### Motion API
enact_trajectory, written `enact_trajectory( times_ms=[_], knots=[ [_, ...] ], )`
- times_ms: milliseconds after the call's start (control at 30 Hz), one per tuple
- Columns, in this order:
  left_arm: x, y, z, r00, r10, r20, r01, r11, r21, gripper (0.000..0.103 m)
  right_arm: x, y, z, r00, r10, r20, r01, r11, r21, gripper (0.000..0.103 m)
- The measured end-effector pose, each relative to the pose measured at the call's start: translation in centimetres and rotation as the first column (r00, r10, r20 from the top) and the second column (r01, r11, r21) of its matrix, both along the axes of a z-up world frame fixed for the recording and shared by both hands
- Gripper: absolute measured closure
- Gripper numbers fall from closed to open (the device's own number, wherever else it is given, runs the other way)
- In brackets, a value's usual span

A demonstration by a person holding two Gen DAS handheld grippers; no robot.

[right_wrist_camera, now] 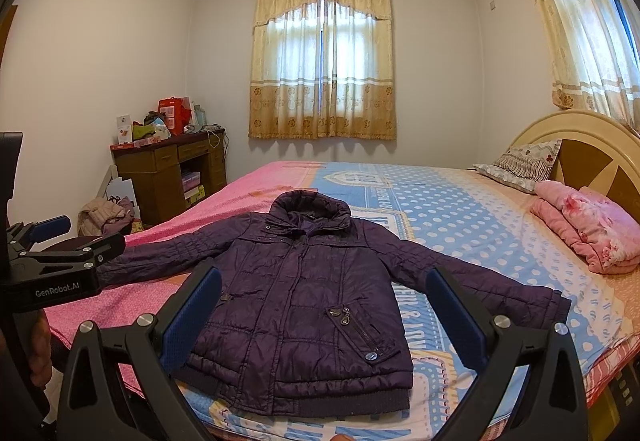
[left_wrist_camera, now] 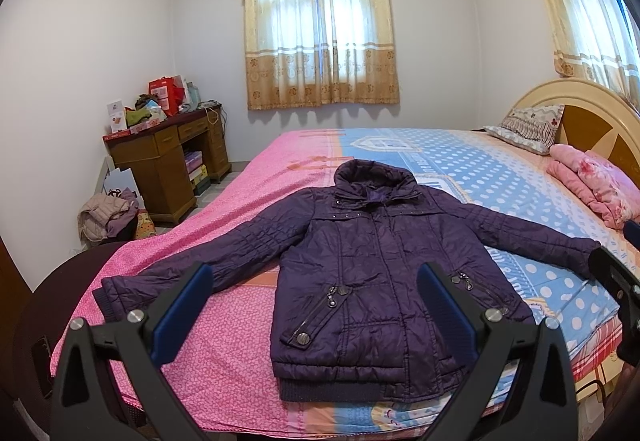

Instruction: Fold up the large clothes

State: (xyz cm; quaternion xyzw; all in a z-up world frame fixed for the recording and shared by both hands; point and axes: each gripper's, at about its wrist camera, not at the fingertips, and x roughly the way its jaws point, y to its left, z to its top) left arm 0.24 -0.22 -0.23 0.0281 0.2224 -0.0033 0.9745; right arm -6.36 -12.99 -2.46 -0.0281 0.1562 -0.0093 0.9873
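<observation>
Jacket of dark purple quilted cloth lies flat on the bed, front side up, with the zipper closed and the hood at the far end. You have both sleeves spread out to the sides, one over the pink part of the bedspread and the other over the blue part with white dots. The ribbed hem is near the edge of the bed that is closest to you. Your left gripper hangs above the lower part of the jacket with its blue pads wide apart and nothing between them; it does not touch the cloth. Your right gripper is the same: fingers spread wide, empty, above the hem area. In the right wrist view you can see the left gripper from the side, at the left edge of the picture, near the end of one sleeve. A folded pink blanket and a patterned pillow rest by the headboard, well apart from the jacket. A wooden desk with many small things on top stands in the far corner, and curtains cover the window behind the bed.
</observation>
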Motion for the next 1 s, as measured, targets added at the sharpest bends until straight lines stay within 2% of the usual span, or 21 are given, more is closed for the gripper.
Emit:
enact_trajectory(
  times_ms=[1000],
  knots=[
    [0.05, 0.08, -0.03, 1.0, -0.001, 0.0, 0.001, 1.0, -0.003, 0.0, 0.21, 0.37, -0.65, 1.0, 0.004, -0.01, -0.004, 1.0, 0.003, 0.001]
  ],
)
